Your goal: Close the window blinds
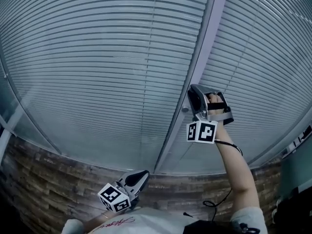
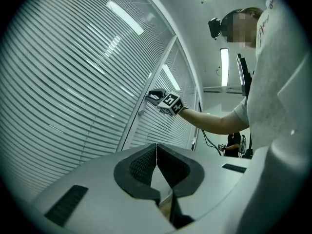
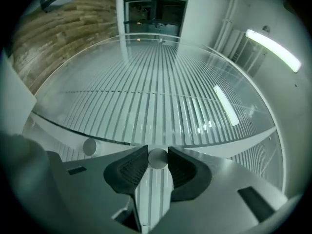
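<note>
Right gripper, 3 o'clock: fingers clamped on round blind knob. Left gripper, 6 o'clock: fingers together, empty. Risk: shallow fingertip hold likely slips when turning, leaving slats unclosed.

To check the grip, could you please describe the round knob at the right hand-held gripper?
The knob is small, round and smooth, pale grey, seen end-on. It projects from the white window frame beside the blinds. The right hand-held gripper is shut on it, its dark ribbed jaws pressing both sides.
</note>
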{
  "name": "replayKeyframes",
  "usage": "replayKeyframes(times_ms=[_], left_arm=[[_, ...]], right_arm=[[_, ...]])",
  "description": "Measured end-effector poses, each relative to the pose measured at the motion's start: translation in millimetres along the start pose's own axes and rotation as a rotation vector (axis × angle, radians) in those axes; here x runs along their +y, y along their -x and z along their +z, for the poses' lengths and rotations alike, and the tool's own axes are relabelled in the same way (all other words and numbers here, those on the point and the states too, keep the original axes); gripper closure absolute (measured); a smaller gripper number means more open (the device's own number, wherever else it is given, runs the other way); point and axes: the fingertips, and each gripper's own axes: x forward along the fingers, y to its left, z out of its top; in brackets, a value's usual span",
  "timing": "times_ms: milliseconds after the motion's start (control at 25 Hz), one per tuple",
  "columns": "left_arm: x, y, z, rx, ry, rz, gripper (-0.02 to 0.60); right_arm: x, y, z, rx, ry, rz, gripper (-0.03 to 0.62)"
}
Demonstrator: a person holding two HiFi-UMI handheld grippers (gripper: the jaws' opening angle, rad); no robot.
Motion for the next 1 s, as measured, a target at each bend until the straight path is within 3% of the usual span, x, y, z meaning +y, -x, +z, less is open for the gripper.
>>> replayKeyframes(times_ms=[200,400,800,920,1000], left_arm=[[0,-1,1,-0.005,-0.002,0.008,0.563],[-3,-3,4,-0.002,-0.002,0.011,0.563],[-5,-1,3,-0.003,-0.015,0.017,0.563],[-3,-2,2,-0.003,-0.012,0.019,0.563],[-3,-3,2,-0.002,-0.010,0.023,0.563]], right_arm=[[4,0,-2,-0.005,0.133,0.002,0.461],[4,-2,-2,0.007,0.102,-0.007,0.461],[-12,38,3,-0.010,-0.416,-0.124,0.462],[-14,63,12,-0.037,-0.619,-0.161,0.534],[-12,79,19,-0.059,-0.746,-0.167,0.539]])
